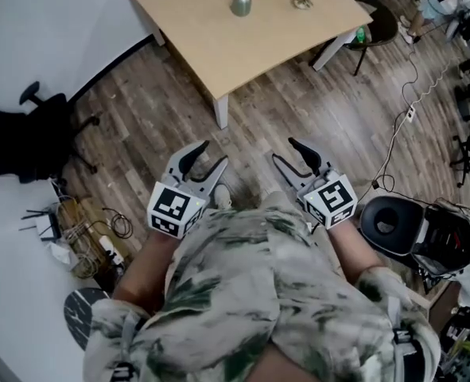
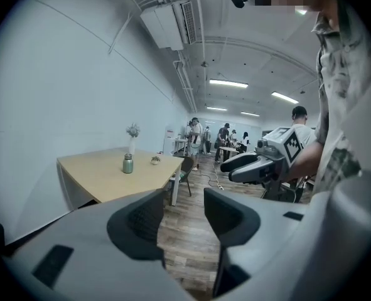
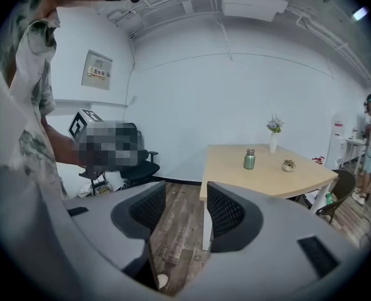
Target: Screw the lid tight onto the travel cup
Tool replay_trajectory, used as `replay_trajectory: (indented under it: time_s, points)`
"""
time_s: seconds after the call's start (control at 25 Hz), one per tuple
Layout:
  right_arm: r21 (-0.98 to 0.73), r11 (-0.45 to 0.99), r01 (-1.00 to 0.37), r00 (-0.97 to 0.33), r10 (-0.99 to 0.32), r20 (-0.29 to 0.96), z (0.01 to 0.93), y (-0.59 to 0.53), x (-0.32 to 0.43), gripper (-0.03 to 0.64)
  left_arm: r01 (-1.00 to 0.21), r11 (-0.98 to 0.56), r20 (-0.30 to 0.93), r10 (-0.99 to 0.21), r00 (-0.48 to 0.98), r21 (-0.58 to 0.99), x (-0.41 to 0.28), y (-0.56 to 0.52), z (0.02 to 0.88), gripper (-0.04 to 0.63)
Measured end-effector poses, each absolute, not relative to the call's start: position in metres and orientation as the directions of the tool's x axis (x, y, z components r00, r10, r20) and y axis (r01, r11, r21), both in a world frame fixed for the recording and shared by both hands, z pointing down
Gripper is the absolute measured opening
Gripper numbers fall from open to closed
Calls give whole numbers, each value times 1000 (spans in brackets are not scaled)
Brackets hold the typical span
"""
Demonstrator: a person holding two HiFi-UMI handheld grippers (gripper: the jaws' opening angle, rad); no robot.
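The travel cup (image 1: 241,1), green-grey with a silver lid on top, stands upright on the light wooden table (image 1: 219,46) far ahead of me. It shows small in the left gripper view (image 2: 128,163) and in the right gripper view (image 3: 249,159). My left gripper (image 1: 211,153) and right gripper (image 1: 284,150) hang side by side over the wood floor, well short of the table. Both stand open with only floor between their jaws (image 2: 184,215) (image 3: 186,209). The right gripper (image 2: 254,167) also shows in the left gripper view.
A small potted plant (image 1: 301,1) sits beside the cup, and a vase with flowers (image 3: 273,140) stands at the table's far side. A black office chair (image 1: 36,134) and a tangle of cables (image 1: 83,229) lie left. Black chairs (image 1: 394,221) stand right. People (image 2: 226,140) stand far back.
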State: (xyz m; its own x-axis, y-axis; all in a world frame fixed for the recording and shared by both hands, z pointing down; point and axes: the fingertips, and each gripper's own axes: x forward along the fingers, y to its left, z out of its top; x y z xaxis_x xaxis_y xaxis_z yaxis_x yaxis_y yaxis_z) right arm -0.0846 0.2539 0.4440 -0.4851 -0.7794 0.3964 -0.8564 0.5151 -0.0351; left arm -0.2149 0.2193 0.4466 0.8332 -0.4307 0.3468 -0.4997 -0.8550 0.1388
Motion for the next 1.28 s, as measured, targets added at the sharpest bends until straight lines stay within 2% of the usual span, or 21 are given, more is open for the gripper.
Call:
replay_trajectory:
  time_s: [0.36,0.92,1.28]
  points:
    - [-50,475,-879,-452,-792,410,445,208,-75,215,-488,-860,342,-419,841,148,-197,152,455,206]
    - [-43,555,-830,-527,-757,386,438,106,45,217,-568,-811,373,-488,789,141,-75,47,458,236]
    - [-56,563,-825,-543,-759,360,439,50,119,261,-643,-755,401,-553,730,129,-11,-35,478,257]
